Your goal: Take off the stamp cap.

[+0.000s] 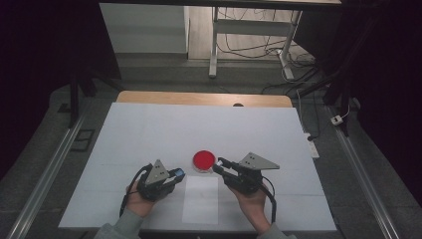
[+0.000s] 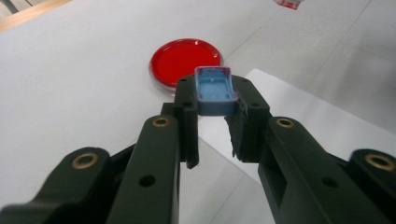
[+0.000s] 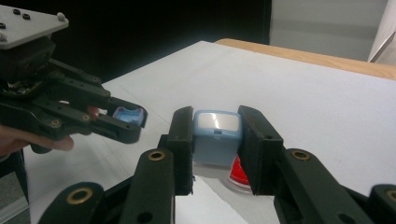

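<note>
A small blue shell piece (image 2: 214, 89) sits clamped in my left gripper (image 2: 215, 105), hollow side up. My right gripper (image 3: 216, 140) grips a blue block with a shiny face (image 3: 217, 136). Just beyond both tips, a red round dish (image 2: 185, 59) rests on the white worktop (image 1: 149, 129).

On my table: white cover sheet (image 1: 149, 129), smaller white paper sheet (image 1: 200, 201) near me, wooden table edge (image 1: 199, 98) far side. Beyond: white desk frame (image 1: 249, 30), floor cables (image 1: 293, 64).
</note>
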A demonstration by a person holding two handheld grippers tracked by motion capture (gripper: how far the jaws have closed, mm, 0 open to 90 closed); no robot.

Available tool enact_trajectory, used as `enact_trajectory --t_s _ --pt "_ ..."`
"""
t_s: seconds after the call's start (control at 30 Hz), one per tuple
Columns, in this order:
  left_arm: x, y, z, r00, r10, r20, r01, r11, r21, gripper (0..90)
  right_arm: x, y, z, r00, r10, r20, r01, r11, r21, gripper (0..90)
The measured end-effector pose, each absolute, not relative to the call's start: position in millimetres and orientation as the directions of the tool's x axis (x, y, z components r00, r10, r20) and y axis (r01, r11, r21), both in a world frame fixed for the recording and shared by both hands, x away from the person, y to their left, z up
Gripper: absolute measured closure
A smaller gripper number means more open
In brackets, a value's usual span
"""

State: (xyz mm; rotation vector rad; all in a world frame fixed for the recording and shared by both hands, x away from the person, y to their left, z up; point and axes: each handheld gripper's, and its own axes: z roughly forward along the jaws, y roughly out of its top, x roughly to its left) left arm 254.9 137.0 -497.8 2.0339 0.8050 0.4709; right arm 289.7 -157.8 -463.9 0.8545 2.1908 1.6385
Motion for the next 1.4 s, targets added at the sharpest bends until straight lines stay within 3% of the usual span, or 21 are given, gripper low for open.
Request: enact_trajectory --t_s 1.4 --pt "210.8 226.4 -507.4 0.571 0.821 0.012 0.441 -0.32 0.839 74.1 293.5 -166.7 -464.5 -0.781 0.618 0.091 0.275 0.209 0.938 66.8"
